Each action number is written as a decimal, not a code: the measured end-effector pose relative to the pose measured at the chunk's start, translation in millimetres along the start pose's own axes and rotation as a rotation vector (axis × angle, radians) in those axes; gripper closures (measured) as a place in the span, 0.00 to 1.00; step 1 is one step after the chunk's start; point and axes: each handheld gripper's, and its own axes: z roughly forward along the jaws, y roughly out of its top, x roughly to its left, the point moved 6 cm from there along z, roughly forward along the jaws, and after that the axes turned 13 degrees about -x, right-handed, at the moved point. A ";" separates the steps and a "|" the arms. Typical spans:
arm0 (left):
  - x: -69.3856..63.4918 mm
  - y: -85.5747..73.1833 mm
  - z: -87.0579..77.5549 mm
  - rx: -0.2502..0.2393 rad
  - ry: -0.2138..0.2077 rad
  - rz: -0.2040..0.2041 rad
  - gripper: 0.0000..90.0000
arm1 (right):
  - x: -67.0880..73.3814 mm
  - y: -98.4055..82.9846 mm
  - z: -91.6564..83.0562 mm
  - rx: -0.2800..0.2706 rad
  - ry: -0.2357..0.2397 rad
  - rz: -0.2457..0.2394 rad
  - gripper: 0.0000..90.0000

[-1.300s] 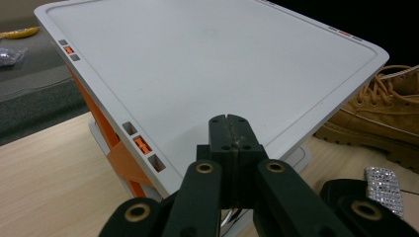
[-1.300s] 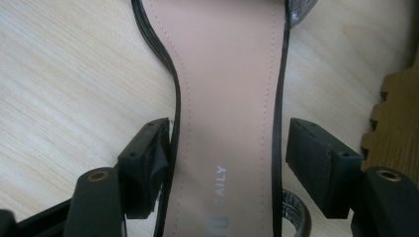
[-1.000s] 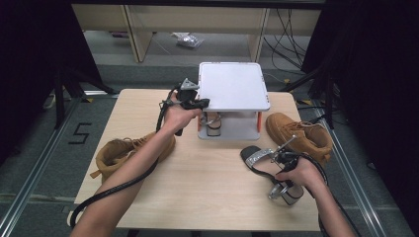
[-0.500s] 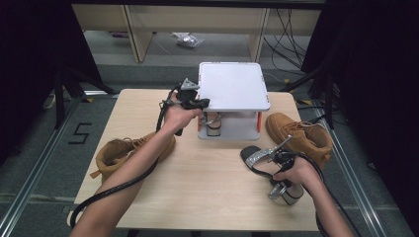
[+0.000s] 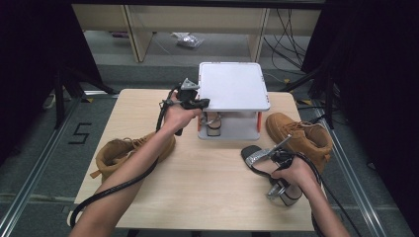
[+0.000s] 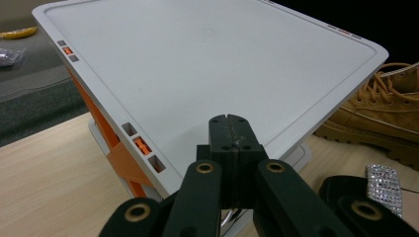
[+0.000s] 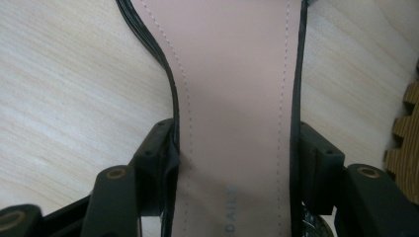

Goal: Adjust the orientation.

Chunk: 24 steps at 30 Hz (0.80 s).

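Observation:
A black sandal [image 5: 253, 157] with a rhinestone strap and a silvery heel lies on the table near the front right. My right gripper [image 5: 276, 168] reaches over it from the heel end. In the right gripper view its jaws [image 7: 237, 153] have just been closing on the sandal's pink insole [image 7: 237, 89], and the pads touch both black edges. My left gripper [image 5: 203, 102] is shut with nothing in it, held at the left edge of the white rack [image 5: 232, 86]. Its joined fingertips [image 6: 230, 120] hover just over the rack's white top [image 6: 197, 64].
A tan boot [image 5: 123, 150] lies on the table's left side, another tan boot [image 5: 301, 136] on the right beside the sandal. Under the rack's top, between orange legs, sits a second sandal [image 5: 213, 126]. A cable trails from each gripper.

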 end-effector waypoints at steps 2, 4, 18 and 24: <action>0.0 -0.1 0.0 0.000 0.000 0.000 1.00 | 1.5 -0.1 -0.2 -0.012 -0.026 0.018 0.48; 0.0 -0.1 0.0 0.000 0.001 0.000 1.00 | 3.1 0.2 -1.7 -0.012 -0.025 0.029 0.48; 0.1 0.0 0.0 -0.001 0.000 -0.001 1.00 | 13.9 4.9 -3.9 -0.072 0.038 0.078 0.48; 0.0 -0.3 0.0 -0.004 0.000 -0.001 1.00 | 17.4 13.3 -11.1 -0.106 0.003 0.110 0.48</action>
